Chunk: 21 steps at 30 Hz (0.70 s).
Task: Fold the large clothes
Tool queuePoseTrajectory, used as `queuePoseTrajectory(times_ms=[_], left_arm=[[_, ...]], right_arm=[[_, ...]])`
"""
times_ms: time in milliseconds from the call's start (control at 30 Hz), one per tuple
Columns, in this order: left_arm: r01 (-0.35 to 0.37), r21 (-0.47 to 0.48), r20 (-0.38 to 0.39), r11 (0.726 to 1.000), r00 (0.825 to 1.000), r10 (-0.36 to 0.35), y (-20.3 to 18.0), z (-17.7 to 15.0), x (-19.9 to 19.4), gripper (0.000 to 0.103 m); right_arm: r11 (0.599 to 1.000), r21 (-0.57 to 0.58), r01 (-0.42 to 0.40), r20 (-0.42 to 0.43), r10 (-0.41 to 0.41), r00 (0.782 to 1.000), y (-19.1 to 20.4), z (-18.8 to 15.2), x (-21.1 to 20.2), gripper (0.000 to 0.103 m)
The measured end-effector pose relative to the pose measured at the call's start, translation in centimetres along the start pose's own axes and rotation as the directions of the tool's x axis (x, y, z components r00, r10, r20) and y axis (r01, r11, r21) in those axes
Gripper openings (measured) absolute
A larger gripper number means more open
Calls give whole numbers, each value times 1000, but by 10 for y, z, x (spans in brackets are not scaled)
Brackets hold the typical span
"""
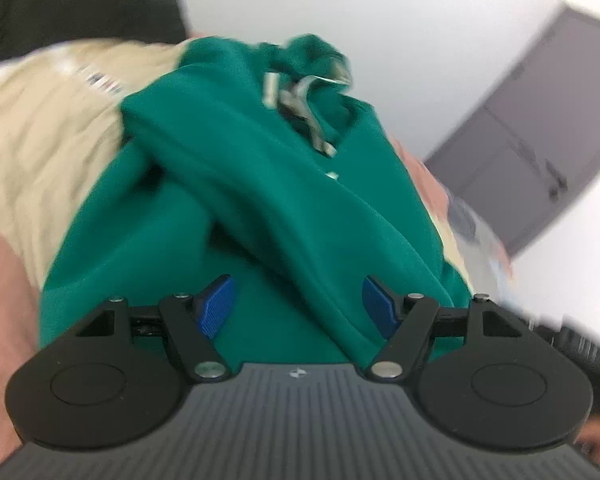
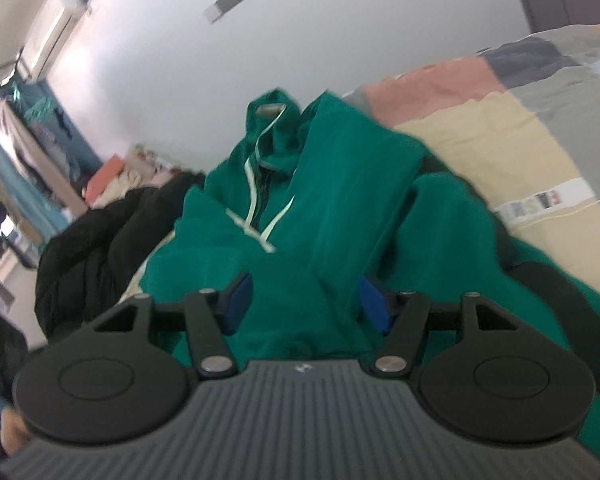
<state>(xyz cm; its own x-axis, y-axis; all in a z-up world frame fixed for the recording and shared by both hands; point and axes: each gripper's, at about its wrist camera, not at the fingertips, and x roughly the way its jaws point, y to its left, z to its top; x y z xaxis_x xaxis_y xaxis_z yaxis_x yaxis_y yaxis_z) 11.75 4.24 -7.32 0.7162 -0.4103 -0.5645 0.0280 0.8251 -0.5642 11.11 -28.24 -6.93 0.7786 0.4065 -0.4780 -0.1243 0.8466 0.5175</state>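
The green hoodie (image 1: 228, 184) is lying on the bed (image 2: 480, 152); above it the left tool (image 1: 298, 304) and right tool (image 2: 306, 300) are hovering, both spread, gripping nothing.

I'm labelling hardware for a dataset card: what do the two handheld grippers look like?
Both look alike. The left gripper and right gripper each have a grey ribbed body with a small logo, two round black discs, black linkage arms with silver pivots, and blue ridged fingers. No cables or sleeves show clearly.
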Motion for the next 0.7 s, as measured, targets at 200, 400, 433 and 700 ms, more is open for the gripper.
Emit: queuePoseTrajectory(times_ms=[200,400,433,700], left_arm=[[-43,-116,-14,992,999,41,36,12,17,74],[-108,-155,38,982,993,115,58,17,20,74],[-122,-162,57,979,990,132,61,19,17,74],[-109,-264,141,958,978,151,91,28,2,70]], right_arm=[[991,-131,-8,-67,-1,998,23,-9,24,58],[962,-273,-14,-150,-28,988,45,-25,43,27],[958,-286,-30,-166,-18,986,48,-27,45,26],[917,-384,-104,-279,-8,960,71,-50,53,26]])
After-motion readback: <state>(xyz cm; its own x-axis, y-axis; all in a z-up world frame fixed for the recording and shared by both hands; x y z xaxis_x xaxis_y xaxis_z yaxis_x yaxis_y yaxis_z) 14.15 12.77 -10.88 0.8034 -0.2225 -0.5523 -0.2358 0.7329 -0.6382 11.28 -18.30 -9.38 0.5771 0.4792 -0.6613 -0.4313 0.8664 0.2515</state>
